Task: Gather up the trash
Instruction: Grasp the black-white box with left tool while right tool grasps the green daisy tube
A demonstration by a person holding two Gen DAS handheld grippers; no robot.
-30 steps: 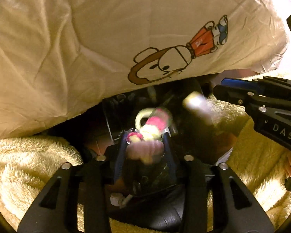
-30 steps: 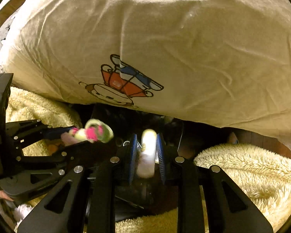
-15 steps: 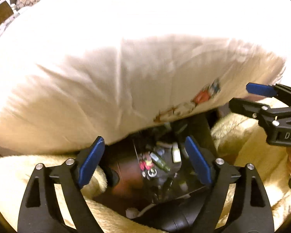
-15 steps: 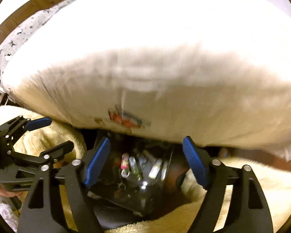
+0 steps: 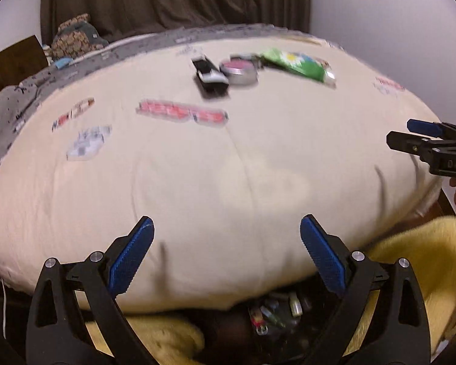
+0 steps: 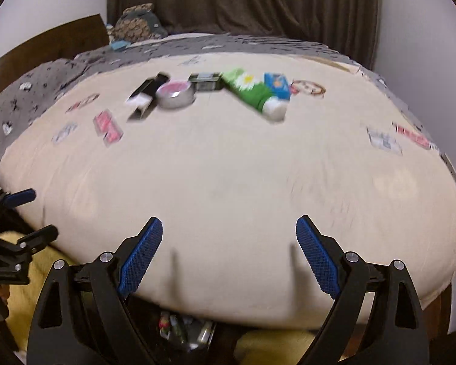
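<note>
Trash lies far back on the cream duvet (image 5: 228,167): a black-and-white box (image 5: 211,76), a round tin with a pink top (image 5: 240,71) and a green tube (image 5: 298,65). The right wrist view shows them too: box (image 6: 144,97), tin (image 6: 174,94), tube (image 6: 255,92), plus a blue packet (image 6: 278,85). My left gripper (image 5: 226,255) and right gripper (image 6: 229,255) are both open and empty at the bed's near edge. Below them a dark bin holds small trash (image 5: 273,313), also seen in the right wrist view (image 6: 182,330).
A yellow fleece blanket (image 5: 410,255) lies on both sides of the bin. A grey patterned sheet (image 6: 45,82) and a stuffed toy (image 6: 136,24) are at the bed's far left by a wooden headboard (image 6: 45,42). Dark curtains hang behind.
Both grippers let their items go into the bin and opened. Both then rose and tilted up, so the top of the bed and its trash came into view.
</note>
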